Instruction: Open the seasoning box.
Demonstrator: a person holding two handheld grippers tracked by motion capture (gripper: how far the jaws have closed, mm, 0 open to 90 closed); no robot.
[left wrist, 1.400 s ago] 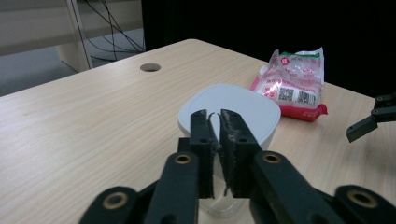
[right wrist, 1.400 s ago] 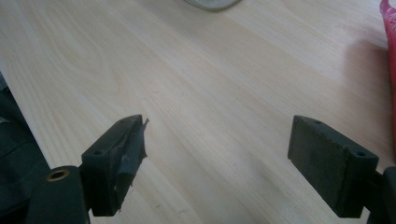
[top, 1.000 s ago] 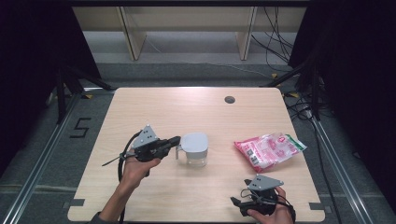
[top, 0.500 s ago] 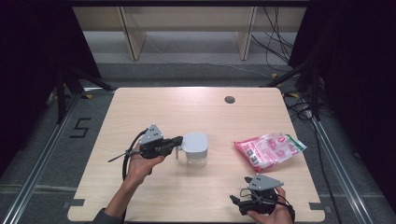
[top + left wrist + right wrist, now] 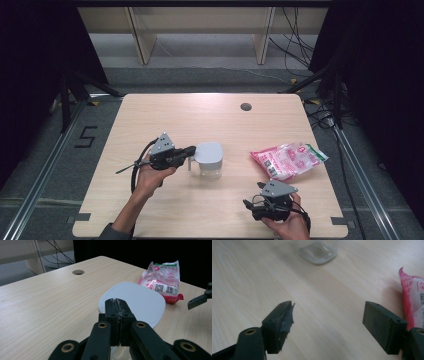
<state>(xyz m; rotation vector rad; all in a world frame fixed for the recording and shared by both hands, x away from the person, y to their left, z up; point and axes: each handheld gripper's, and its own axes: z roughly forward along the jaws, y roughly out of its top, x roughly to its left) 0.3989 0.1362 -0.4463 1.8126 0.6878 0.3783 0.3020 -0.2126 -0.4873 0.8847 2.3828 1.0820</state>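
Note:
A clear container with a white lid (image 5: 210, 152) stands mid-table. My left gripper (image 5: 192, 149) reaches it from the left. In the left gripper view its jaws (image 5: 115, 301) are pressed together at the near rim of the white lid (image 5: 140, 300), and I see nothing between them. My right gripper (image 5: 253, 196) hovers near the table's front edge. In the right gripper view it (image 5: 329, 315) is open over bare wood; its jaws have just been closing a little with nothing between them. A pink snack bag (image 5: 290, 159) lies to its right (image 5: 414, 295).
The wooden table (image 5: 200, 115) has a cable hole (image 5: 245, 106) near its far edge. One jaw of the right gripper (image 5: 198, 301) shows at the right of the left gripper view. Shelving legs and cables lie beyond the table.

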